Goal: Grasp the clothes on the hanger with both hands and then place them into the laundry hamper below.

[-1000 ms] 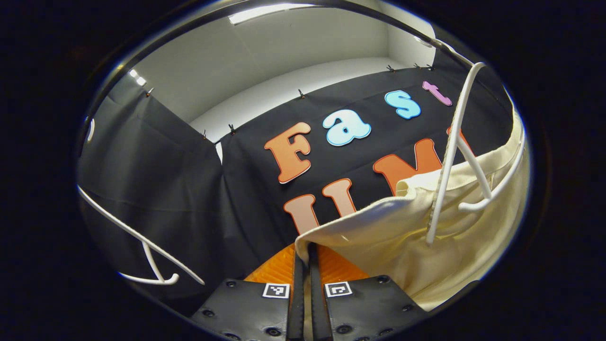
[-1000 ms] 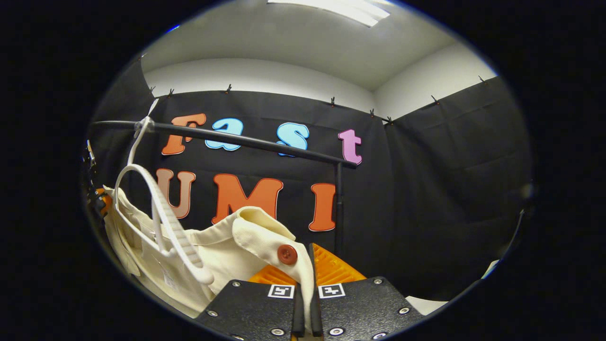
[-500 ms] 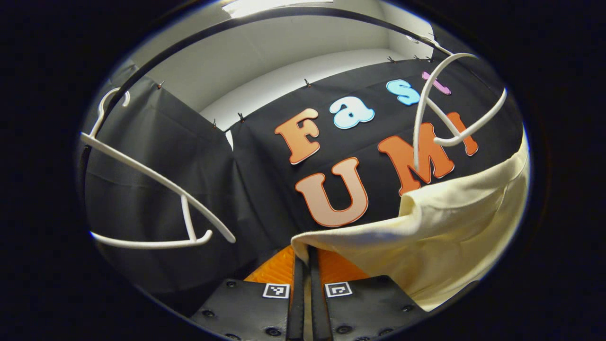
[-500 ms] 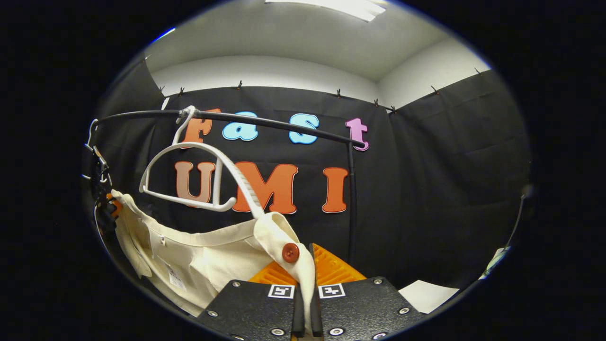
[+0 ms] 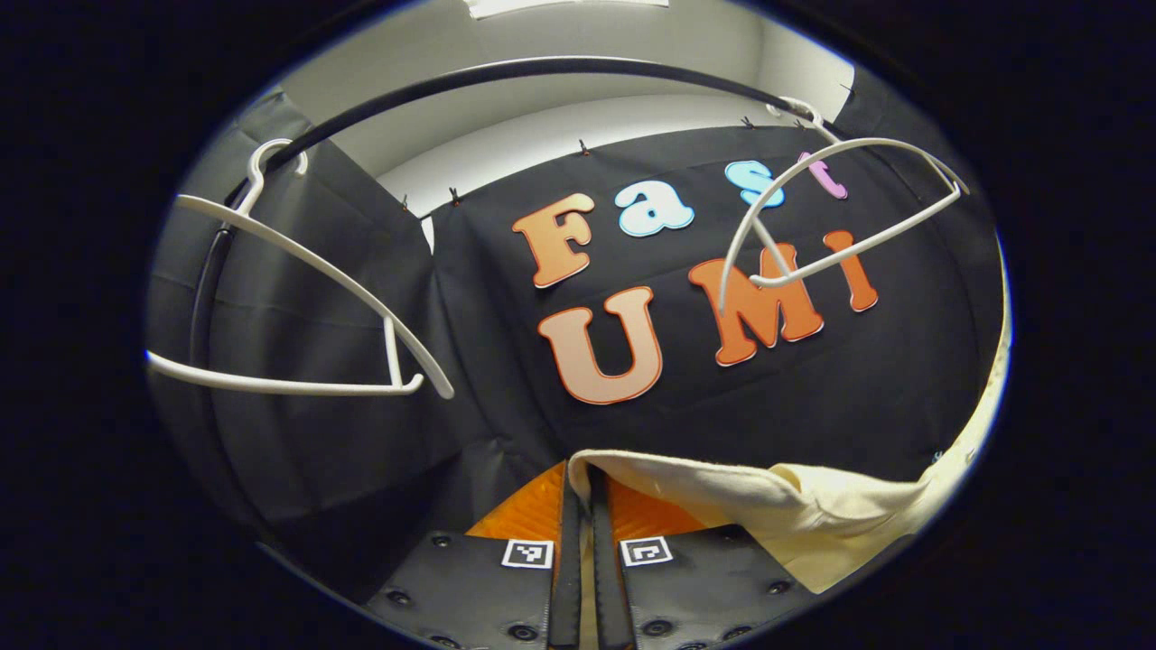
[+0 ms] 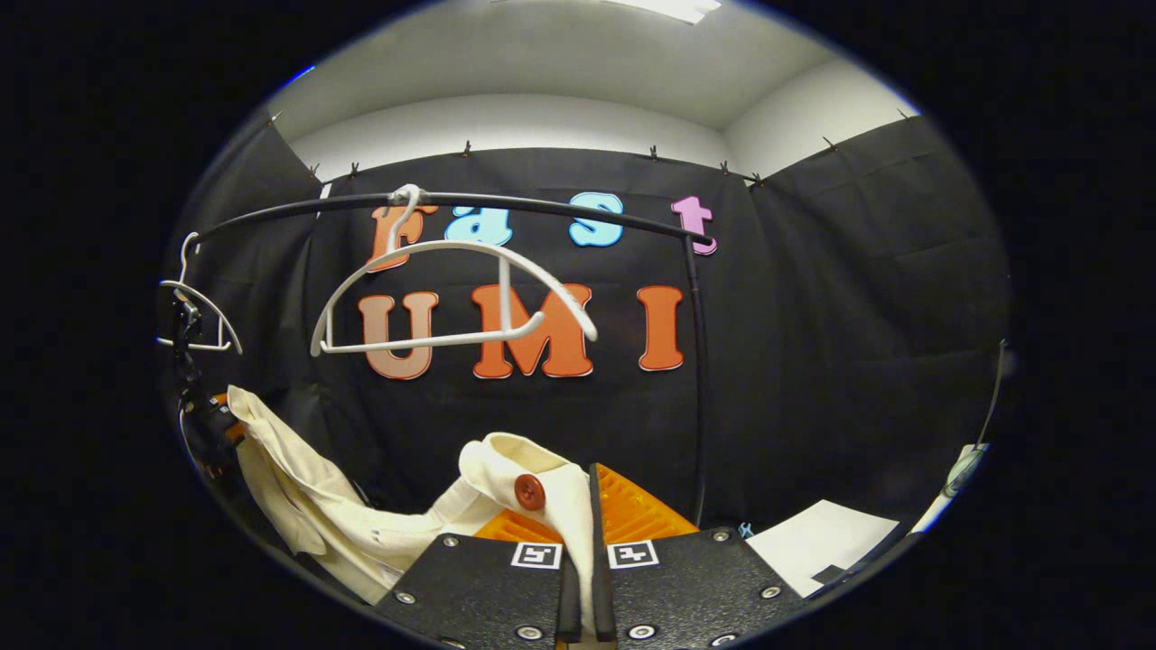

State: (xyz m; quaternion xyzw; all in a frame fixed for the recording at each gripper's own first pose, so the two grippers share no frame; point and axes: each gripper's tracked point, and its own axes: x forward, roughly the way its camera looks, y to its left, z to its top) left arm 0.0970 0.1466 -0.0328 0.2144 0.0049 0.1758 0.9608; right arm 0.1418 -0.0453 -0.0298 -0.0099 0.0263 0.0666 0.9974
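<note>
Clothes (image 6: 361, 528), cream with a red button, hang off the bare white hanger (image 6: 452, 298) on the rail (image 6: 542, 206), pinched between closed left tongs (image 5: 578, 506) and closed right tongs (image 6: 578, 515).

Both grippers (image 5: 585, 542) (image 6: 582, 551) have black screwed plates bearing small square black-and-white markers.

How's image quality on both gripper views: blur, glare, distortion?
Left gripper view: sharp; fisheye bows the black rail into an arc; ceiling light blown out at top. Right gripper view: also sharp, cream garment and its button well exposed; rail curved too.
</note>
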